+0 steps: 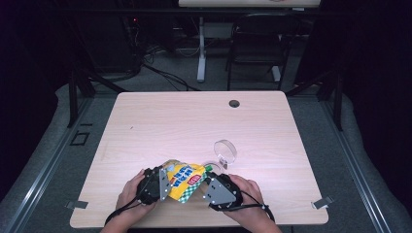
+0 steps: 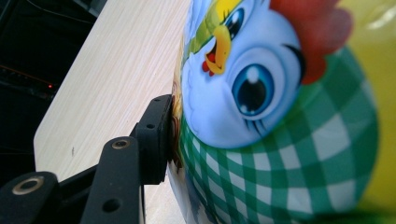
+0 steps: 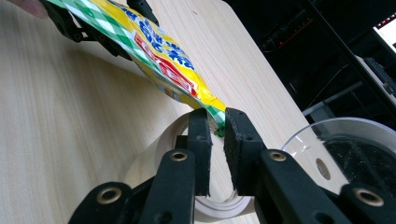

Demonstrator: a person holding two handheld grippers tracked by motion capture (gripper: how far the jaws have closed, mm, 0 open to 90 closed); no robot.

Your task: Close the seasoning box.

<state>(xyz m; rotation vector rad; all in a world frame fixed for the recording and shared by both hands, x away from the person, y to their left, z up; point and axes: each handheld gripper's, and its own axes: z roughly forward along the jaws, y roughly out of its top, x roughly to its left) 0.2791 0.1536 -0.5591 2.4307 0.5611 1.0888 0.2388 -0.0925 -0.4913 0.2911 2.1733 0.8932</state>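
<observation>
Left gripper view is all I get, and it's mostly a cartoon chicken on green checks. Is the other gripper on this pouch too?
Observer: Yes. The right gripper pinches the narrow green end of the pouch, opposite your end.
Operator: Is the pouch lying on the table?
Observer: It looks lifted. In the high view it spans from the left gripper to the right one, over the near part of the table.
Operator: Anything below it?
Observer: A white ring lies on the table just under the right gripper, and a clear round dish is beside it.
</observation>
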